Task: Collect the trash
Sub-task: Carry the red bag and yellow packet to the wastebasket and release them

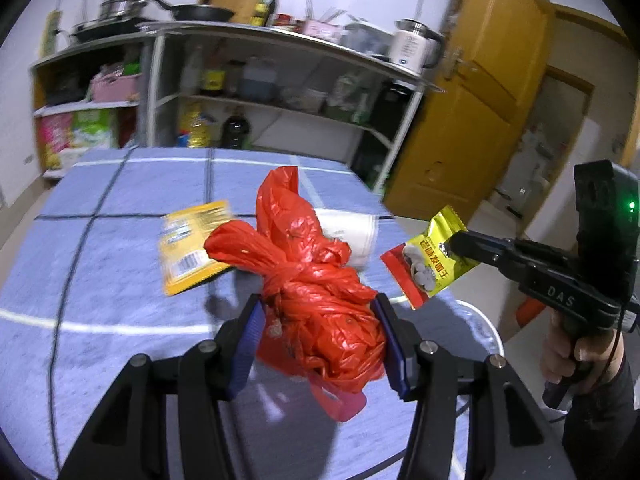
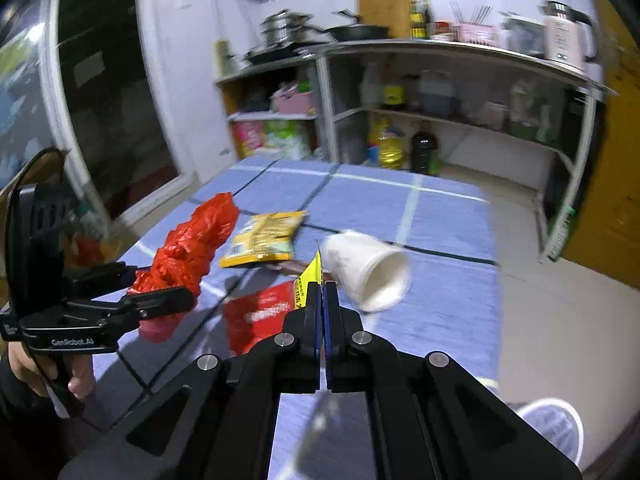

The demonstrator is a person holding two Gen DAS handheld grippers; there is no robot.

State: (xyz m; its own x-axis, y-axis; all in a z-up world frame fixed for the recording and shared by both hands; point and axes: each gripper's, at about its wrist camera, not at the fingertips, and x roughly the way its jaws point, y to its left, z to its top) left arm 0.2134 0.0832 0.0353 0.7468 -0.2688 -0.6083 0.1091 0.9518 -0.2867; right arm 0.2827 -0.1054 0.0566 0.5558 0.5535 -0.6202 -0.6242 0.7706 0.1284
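while both claws are loaded, about halfway: left claw [image 1: 316, 340] clamped on red bag [image 1: 316, 280], right claw [image 2: 323, 300] pinched together on snack wrapper [image 1: 430, 258]; yellow packet [image 1: 192, 248] and paper cup [image 2: 366, 270] left on bench [image 1: 120, 280].

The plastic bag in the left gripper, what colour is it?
Bright red-orange plastic bag, clearest in the left wrist view.

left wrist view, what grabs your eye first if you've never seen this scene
The crumpled red plastic bag dominates, clamped in the left hand-held gripper above the blue checked tablecloth. To its right, the right hand-held gripper pinches a yellow-and-red snack wrapper in mid-air. On the cloth behind the bag lie a yellow packet and a tipped-over white paper cup.
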